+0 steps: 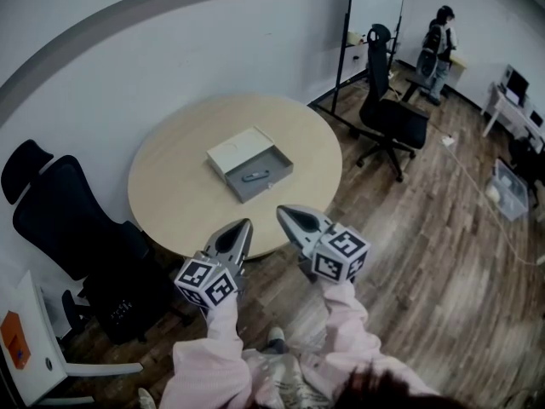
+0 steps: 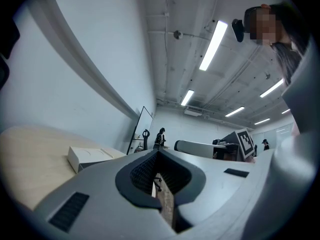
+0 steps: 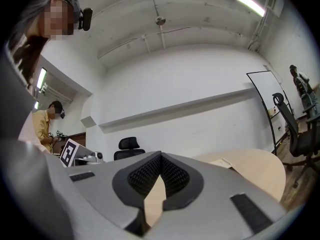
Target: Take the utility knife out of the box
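— On the round table, what is given by the head view alone?

— The open box is seen from above, near the table's middle. The utility knife is seen lying inside the grey tray. The white lid is laid flat against the tray's far side. The left gripper and the right gripper are held side by side over the near edge, well apart from the box.

— What is added by the left gripper view?

— The box is met from the side as a pale block. Its inside is hidden, so the knife cannot be made out. The left gripper's jaws are seen pressed together at the tips, with nothing gripped. A marker cube of the other gripper is caught at the right.

— And by the right gripper view?

— The right gripper's jaws are likewise seen closed on nothing. Behind them the tabletop is shown edge-on, and a black chair is seen against the wall.
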### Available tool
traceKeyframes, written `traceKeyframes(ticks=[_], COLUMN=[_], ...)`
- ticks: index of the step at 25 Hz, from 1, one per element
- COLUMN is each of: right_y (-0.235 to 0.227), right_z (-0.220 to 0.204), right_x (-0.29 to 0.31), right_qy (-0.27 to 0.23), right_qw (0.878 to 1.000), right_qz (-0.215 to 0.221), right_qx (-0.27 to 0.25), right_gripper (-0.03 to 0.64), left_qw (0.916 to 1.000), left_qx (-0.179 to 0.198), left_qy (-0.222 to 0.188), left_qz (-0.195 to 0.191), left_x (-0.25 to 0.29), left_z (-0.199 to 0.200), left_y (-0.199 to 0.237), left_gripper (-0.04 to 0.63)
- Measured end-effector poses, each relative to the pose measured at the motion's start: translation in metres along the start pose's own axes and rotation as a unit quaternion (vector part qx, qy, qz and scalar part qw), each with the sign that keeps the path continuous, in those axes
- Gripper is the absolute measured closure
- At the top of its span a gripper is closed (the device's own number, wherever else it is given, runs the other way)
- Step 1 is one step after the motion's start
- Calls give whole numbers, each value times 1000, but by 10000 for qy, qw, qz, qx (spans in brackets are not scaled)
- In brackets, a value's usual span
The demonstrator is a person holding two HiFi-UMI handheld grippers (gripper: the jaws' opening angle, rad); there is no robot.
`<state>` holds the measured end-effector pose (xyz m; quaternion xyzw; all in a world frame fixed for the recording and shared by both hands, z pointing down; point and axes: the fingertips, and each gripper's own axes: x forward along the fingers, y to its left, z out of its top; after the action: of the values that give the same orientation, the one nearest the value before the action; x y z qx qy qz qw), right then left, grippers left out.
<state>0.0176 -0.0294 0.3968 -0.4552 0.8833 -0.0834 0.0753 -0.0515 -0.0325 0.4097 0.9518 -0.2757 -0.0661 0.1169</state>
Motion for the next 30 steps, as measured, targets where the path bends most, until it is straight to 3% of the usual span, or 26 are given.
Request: traceKeyframes(ticks=[30], right_y=[-52], right_z=[-19], right_x=[48], right_qy=[104], right_qw=[9994], right_qz=[-312], right_qx=[144], right_gripper=[624], left_qw=[9987], left_qx=[-133], left_qy=[206], left_qz=[-452], left_x=[51], left_z=[-8], left_y=[53], left_gripper=[597])
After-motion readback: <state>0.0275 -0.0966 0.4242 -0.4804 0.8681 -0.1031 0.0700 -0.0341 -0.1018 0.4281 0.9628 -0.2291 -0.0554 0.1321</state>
